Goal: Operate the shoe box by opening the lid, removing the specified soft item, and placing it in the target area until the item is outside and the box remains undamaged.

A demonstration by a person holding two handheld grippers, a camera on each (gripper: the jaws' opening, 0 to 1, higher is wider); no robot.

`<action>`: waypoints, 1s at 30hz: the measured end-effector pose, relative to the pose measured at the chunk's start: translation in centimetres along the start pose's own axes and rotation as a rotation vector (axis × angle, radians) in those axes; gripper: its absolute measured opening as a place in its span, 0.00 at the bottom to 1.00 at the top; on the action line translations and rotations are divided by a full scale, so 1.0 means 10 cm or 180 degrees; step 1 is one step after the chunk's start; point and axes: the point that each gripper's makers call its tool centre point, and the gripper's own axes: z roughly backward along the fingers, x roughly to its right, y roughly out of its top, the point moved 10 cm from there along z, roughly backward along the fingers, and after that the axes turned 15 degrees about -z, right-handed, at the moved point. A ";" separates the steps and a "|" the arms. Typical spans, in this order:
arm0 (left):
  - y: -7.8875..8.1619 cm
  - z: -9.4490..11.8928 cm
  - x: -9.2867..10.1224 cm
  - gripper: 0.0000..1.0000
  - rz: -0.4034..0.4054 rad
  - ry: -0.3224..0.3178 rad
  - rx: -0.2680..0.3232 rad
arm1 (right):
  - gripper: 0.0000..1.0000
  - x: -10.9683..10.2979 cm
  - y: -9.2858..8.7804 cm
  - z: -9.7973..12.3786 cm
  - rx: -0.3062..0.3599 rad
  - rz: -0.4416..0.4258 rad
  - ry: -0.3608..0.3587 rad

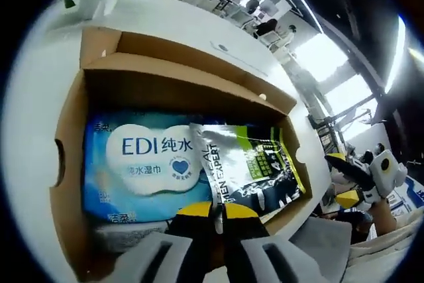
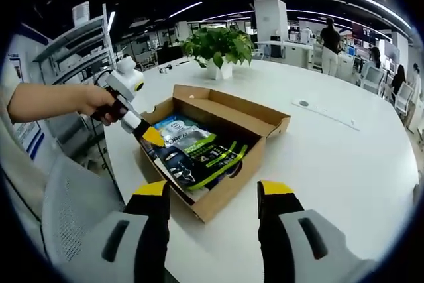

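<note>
Box: shoe box [image 2: 218, 157] sits on the white table [image 2: 344, 164], lid folded back on the far side; the opening step looks done and the cardboard looks sound.
Contents: silver-and-green pouch [image 1: 255, 167] lies on top inside the box, overlapping a blue wipes pack [image 1: 142, 164] beneath and beside it. We cannot tell from the task line which one is the specified soft item.
Left gripper: left gripper [image 1: 215, 211] is down at the box's near wall, yellow tips pressed together at the lower edge of the pouch. Whether any film is pinched between them we cannot tell.
Right gripper: right gripper [image 2: 212, 193] hangs outside the box, just off its near corner, jaws spread wide with nothing between them.
Step in hand: getting a firm pinch on the soft item, we judge.
How to do it well: take the loose edge only, lift straight up out of the box, keep the tips off the cardboard walls.
Risk: dragging sideways could snag the wall or pull the wipes pack along.
Support: right gripper could steady the box's near corner.
Placement: bare table beside the box looks usable.
</note>
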 end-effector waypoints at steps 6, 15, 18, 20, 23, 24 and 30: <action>-0.01 0.04 0.00 0.00 -0.0087 0.0006 0.0099 | 0.49 -0.04 0.00 -0.05 -0.0016 -0.0023 0.0058; -0.01 0.13 -0.04 0.00 -0.0258 0.0078 0.0212 | 0.47 -0.12 0.03 -0.22 -0.0077 -0.0022 0.0165; -0.02 0.18 -0.06 0.00 -0.0283 0.0089 0.0263 | 0.47 -0.13 0.06 -0.30 -0.0110 0.0015 0.0189; -0.02 0.21 -0.08 0.00 -0.0329 0.0095 0.0321 | 0.47 -0.14 0.08 -0.35 -0.0132 0.0040 0.0204; -0.03 0.25 -0.07 0.00 -0.0396 0.0108 0.0371 | 0.46 -0.13 0.11 -0.43 -0.0146 0.0068 0.0217; -0.03 0.26 -0.07 0.00 -0.0419 0.0111 0.0384 | 0.46 -0.13 0.12 -0.45 -0.0160 0.0069 0.0221; -0.04 0.34 -0.11 0.00 -0.0444 0.0186 0.0441 | 0.43 -0.14 0.19 -0.59 -0.0250 0.0115 0.0268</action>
